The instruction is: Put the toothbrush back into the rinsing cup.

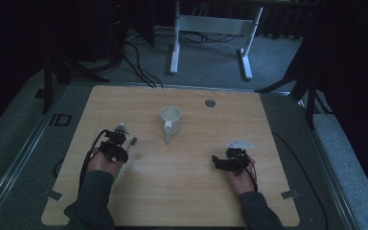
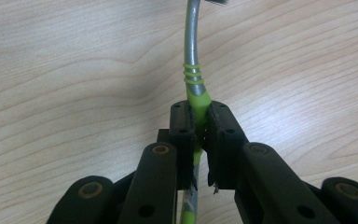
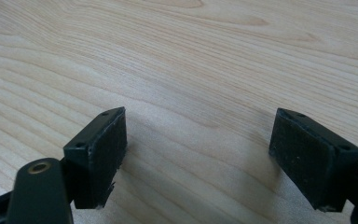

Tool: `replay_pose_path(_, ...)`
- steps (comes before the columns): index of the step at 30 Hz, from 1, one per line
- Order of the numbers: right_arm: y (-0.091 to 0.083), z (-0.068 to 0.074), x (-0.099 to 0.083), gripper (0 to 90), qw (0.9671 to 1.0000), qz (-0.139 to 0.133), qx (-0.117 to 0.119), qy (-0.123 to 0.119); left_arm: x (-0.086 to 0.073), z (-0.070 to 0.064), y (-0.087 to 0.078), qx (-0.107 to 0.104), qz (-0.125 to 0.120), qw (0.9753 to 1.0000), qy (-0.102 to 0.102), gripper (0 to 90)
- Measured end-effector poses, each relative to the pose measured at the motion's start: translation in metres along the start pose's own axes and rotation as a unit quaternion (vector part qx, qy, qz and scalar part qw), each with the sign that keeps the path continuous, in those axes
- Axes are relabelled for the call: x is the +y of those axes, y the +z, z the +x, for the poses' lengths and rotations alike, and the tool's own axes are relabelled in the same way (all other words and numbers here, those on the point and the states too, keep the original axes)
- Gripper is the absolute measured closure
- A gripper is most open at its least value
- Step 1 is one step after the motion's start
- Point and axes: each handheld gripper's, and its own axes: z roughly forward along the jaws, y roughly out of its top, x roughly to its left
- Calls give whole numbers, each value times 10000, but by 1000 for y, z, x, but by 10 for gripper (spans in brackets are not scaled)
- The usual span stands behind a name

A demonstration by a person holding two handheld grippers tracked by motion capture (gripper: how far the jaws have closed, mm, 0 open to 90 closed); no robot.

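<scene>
The left gripper [image 2: 198,128] is seen clamped on the green handle of a utensil [image 2: 192,51], whose grey metal stem runs forward above the wooden table [image 2: 65,70]; its far end is cut off by the frame edge in the left gripper view. In the high view that gripper [image 1: 124,143] is placed left of a white mug [image 1: 170,118] standing near the table's middle, with the utensil's tip [image 1: 133,141] projecting toward it. The right gripper [image 3: 198,161] is held with jaws wide apart over bare wood, gripping nothing, well apart from the mug.
</scene>
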Motion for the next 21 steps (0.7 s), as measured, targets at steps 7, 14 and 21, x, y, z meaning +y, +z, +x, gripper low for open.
replay_pose_path(7,0,0,0,187,10000,0,0,0,1,1,-6,-59,-184,9998,-40,818)
replay_pose_path(14,0,0,0,187,10000,1,0,0,0,3,-11,-149,-373,9992,-81,818)
replay_pose_path(21,0,0,0,187,10000,-1,-1,2,0,4,-15,-164,-521,9985,-90,818)
